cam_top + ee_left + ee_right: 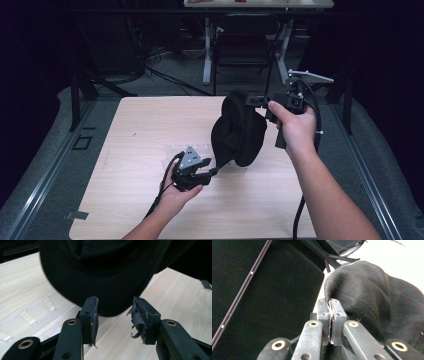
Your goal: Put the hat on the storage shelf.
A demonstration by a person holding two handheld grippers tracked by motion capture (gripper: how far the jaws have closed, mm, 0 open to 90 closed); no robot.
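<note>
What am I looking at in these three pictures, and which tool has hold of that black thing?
A person stands at a wooden table and holds a two-jaw hand tool in each hand. The high view looks down from above the person. The other two pictures come from small cameras riding on the tools, looking along their black jaws.

The right tool is shut on the edge of a black cap and holds it hanging above the table; in the right gripper view its jaws pinch the cloth.

The left tool sits lower, near the cap's bottom edge. In the left gripper view its jaws stand apart with the brim just ahead of them, not gripped.

A clear plastic piece lies on the table.
</note>
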